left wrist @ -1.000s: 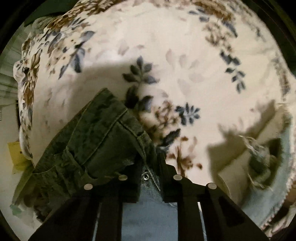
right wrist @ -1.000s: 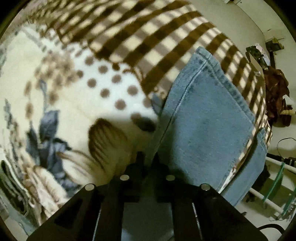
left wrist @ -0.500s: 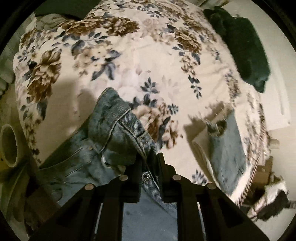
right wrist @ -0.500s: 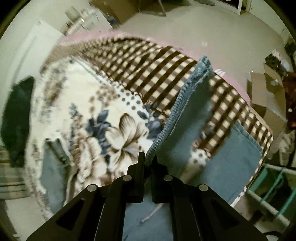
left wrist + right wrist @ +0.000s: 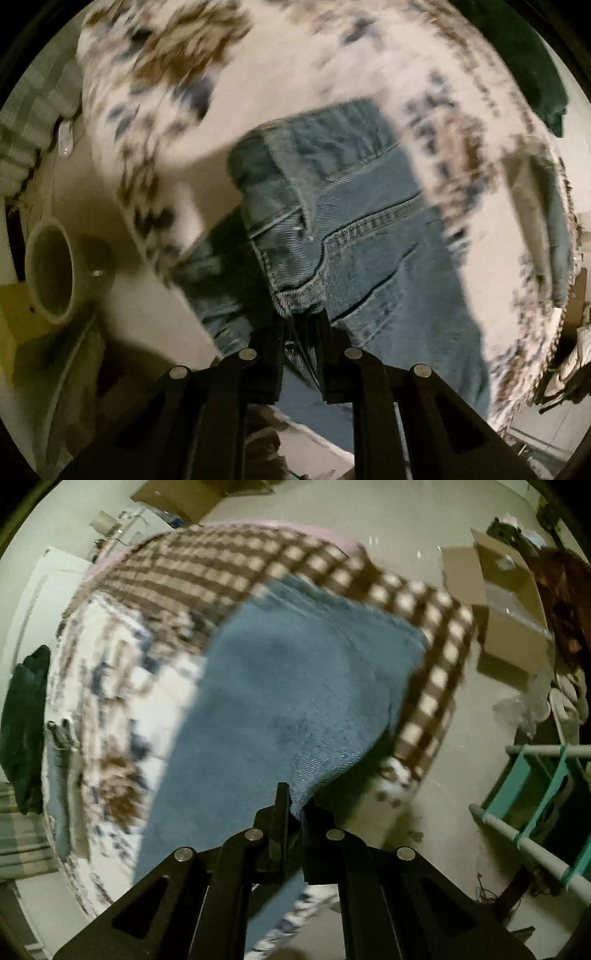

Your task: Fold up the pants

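Denim jeans point(image 5: 369, 229), seemingly twill-ribbed, hang pinched in both grippers' jaws.

Dim room, pale floor point(image 5: 417, 528). Bed under floral blanket point(image 5: 280, 70), brown checked blanket point(image 5: 207, 572) at far end. Cardboard box point(image 5: 506, 602) far right; teal rack point(image 5: 543, 794) right.

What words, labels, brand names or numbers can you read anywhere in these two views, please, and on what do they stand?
None can be read.
The jeans show only seams and stitching, no legible tag.
The cardboard box on the floor shows no print that can be made out.
The floral blanket is motion-blurred and bears only a pattern.
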### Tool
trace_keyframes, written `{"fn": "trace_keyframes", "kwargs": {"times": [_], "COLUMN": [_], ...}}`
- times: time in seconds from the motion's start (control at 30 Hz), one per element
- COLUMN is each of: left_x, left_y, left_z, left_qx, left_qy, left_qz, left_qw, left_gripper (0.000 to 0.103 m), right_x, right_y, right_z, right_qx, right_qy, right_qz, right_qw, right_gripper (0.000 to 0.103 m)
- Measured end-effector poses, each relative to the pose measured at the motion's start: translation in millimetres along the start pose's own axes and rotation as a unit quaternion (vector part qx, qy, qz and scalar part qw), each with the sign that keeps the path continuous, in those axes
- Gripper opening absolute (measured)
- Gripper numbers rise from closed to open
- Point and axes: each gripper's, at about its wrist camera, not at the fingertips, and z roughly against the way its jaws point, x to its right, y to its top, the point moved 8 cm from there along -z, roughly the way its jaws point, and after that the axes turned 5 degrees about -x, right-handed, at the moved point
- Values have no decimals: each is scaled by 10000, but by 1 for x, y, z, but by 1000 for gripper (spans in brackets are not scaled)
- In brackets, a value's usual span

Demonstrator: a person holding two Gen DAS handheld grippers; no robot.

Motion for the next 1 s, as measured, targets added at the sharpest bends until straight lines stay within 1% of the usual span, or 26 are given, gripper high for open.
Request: {"fn": "trace_keyframes", "kwargs": {"times": [0.07,0.13,0.23,0.27,0.33,0.37,0.4,0.47,0.5,0.57,0.6,0.63,0.7,0.77,0.8,0.83,0.9,0.93,0.97,1.0], "left_x": [-13,-20,-18,-17,-16,-15,-11,-3,1,13,20,27,43,73,93,103,138,151,161,174], "left_y": [-8,-13,-17,-19,-22,-24,-26,-33,-35,-42,-44,-47,-53,-60,-70,-77,-103,-110,-119,-132], "left_z": [-15,-21,-18,-16,-8,-4,1,21,30,59,68,78,88,85,80,75,60,53,47,40], "left_qx": [-32,5,90,111,132,132,137,275,372,817,957,1086,1217,1239,1208,1195,1097,1028,976,934], "left_qy": [68,23,-43,-46,25,50,86,201,206,336,297,244,148,13,-35,-44,-139,-154,-169,-196], "left_qz": [102,157,80,22,-64,-107,-157,-270,-321,-484,-544,-608,-714,-901,-1105,-1229,-1590,-1714,-1838,-1982], "left_qw": [9999,9999,9999,9999,9999,9998,9997,9991,9986,9949,9935,9919,9899,9882,9865,9852,9811,9797,9780,9755], "left_gripper": [12,12,13,13,16,16,17,19,19,26,36,49,69,70,70,70,70,70,70,70], "right_x": [10,18,25,27,24,25,28,31,35,45,49,53,56,56,58,58,63,64,61,55], "right_y": [-1,0,2,0,-1,-1,-1,2,7,20,28,39,58,83,96,104,108,108,106,106], "right_z": [-13,-22,-25,-28,-33,-35,-35,-26,-16,4,15,24,33,30,22,13,-14,-25,-30,-31], "right_qx": [-50,-105,-151,-191,-317,-436,-570,-595,-495,-255,-97,31,156,97,-16,-173,-622,-788,-834,-754], "right_qy": [-109,-208,-137,-173,-349,-472,-534,-336,-251,-134,-44,30,219,470,608,659,508,457,463,389], "right_qz": [150,278,369,472,750,885,950,884,798,635,539,441,292,50,-128,-283,-494,-532,-481,-311], "right_qw": [9998,9993,9991,9986,9961,9940,9924,9937,9953,9976,9985,9990,9992,9988,9981,9973,9955,9944,9943,9959], "right_gripper": [5,5,5,5,9,23,42,62,63,63,63,63,63,63,63,63,63,63,54,29]}}
